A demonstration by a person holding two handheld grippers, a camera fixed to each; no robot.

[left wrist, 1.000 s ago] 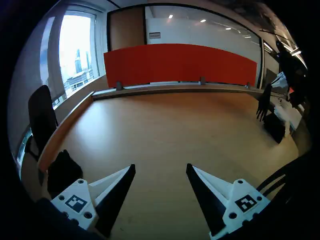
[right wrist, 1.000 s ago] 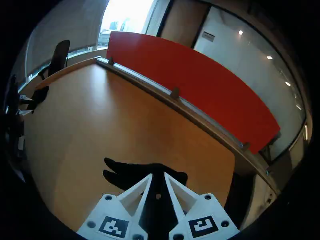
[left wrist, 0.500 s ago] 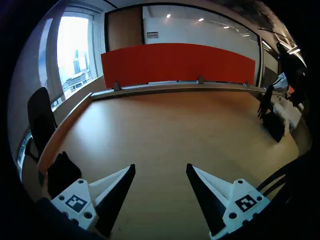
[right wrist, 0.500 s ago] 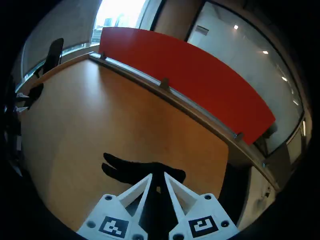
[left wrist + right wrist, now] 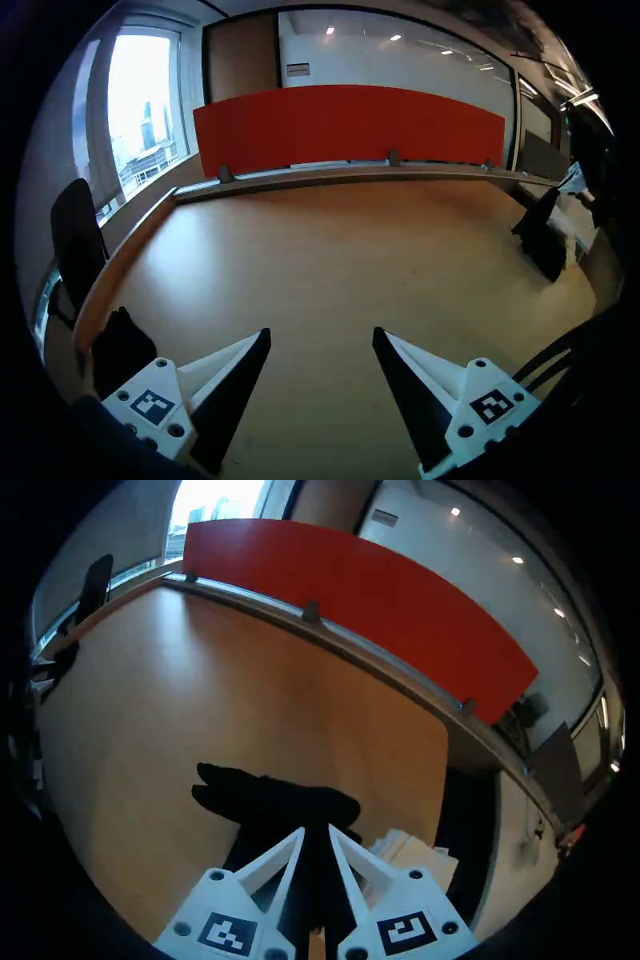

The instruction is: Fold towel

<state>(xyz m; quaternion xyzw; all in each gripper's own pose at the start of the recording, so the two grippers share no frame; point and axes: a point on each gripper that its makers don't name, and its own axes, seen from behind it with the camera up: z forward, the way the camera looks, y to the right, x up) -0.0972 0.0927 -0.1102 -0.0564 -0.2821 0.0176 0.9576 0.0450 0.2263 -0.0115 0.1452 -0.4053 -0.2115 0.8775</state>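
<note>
Right hand-held gripper (image 5: pixel 315 830) has pulled the pinched black cloth (image 5: pixel 268 794) back

Daylight enters through the window (image 5: pixel 136 120), which is blown out to near white in both views, and small ceiling lights (image 5: pixel 330 30) add weak fill; the wooden table (image 5: pixel 336 264) carries a broad soft sheen toward the window side and only faint, diffuse shadows. Overall exposure is moderate, focus is sharp across the centre, and no motion blur is noted. Fisheye distortion bows the red partition (image 5: pixel 360 584) and the table edges, brightness falls off toward the rim, and the black towel (image 5: pixel 272 796) registers as a flat silhouette without texture.
</note>
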